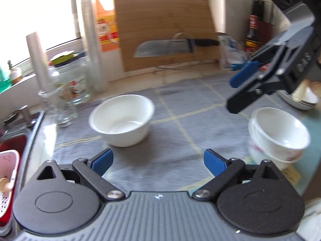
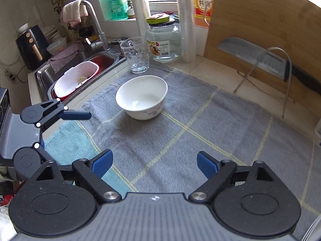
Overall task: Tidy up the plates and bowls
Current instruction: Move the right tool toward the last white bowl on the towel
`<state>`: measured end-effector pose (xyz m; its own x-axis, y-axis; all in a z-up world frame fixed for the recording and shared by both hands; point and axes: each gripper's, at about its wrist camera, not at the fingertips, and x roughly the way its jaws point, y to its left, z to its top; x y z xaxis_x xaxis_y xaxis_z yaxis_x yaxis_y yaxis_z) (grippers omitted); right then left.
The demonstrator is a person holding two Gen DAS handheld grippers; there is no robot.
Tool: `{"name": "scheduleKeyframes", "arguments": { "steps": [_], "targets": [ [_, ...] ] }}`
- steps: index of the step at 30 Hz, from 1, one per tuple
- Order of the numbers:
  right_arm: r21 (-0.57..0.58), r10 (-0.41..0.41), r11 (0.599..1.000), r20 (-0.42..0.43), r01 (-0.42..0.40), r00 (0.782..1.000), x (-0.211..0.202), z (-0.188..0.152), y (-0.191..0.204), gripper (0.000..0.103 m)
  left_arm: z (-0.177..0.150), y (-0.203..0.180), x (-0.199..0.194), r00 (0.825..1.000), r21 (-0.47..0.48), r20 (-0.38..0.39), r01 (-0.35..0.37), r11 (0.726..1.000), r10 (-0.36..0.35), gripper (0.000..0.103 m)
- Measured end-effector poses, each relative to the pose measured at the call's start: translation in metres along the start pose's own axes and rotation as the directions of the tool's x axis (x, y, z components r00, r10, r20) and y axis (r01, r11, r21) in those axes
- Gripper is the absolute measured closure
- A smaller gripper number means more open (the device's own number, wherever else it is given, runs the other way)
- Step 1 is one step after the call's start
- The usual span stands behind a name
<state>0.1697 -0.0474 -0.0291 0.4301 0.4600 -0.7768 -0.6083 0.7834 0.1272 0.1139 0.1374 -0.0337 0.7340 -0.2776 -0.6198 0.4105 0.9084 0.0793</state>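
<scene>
A single white bowl (image 2: 142, 97) stands upright on the grey checked mat (image 2: 200, 140) that covers the worktop (image 2: 216, 74), near the mat's far left part and just in front of a clear drinking glass (image 2: 136, 55). In the left wrist view the same bowl (image 1: 122, 120) sits ahead of the left gripper (image 1: 158, 162), whose jaws stand wide with only bare mat (image 1: 170, 140) between the blue pads. To the right in that view, a stack of white bowls (image 1: 277, 138) rests on the mat; it looks like two or three nested together, though motion blur makes the count unsure. Behind the stack, at the right edge, a pile of plates (image 1: 305, 102) shows only in part.

The right gripper (image 2: 154, 163) also has its jaws spread wide and carries nothing; the single bowl lies well ahead of it. The right gripper (image 1: 238, 90) appears in the left wrist view too, hanging above the bowl stack and apart from it. The left gripper (image 2: 66, 138) shows at the left of the right wrist view, over the mat's near left edge.

A wooden cutting board (image 2: 266, 32) leans upright at the back of the worktop with a cleaver (image 2: 258, 60) held against it. A glass jar (image 2: 163, 42) with a green lid stands beside the drinking glass, and the sink (image 2: 66, 68) lies off the mat's left side.
</scene>
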Motion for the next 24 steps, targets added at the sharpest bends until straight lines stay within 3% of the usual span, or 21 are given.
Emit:
{"name": "scheduleKeyframes", "arguments": {
  "steps": [6,24],
  "targets": [
    [-0.06,0.0,0.998,-0.033,-0.002,0.999,0.022,0.031,0.01,0.01,0.0,0.027,0.019,0.999,-0.051,0.014,-0.047,0.998,0.047,0.006],
    [-0.065,0.068,0.995,-0.134,-0.078,0.989,0.107,0.092,-0.003,0.01,0.005,0.053,0.066,0.999,-0.03,0.029,-0.014,0.999,0.015,0.007]
  ]
}}
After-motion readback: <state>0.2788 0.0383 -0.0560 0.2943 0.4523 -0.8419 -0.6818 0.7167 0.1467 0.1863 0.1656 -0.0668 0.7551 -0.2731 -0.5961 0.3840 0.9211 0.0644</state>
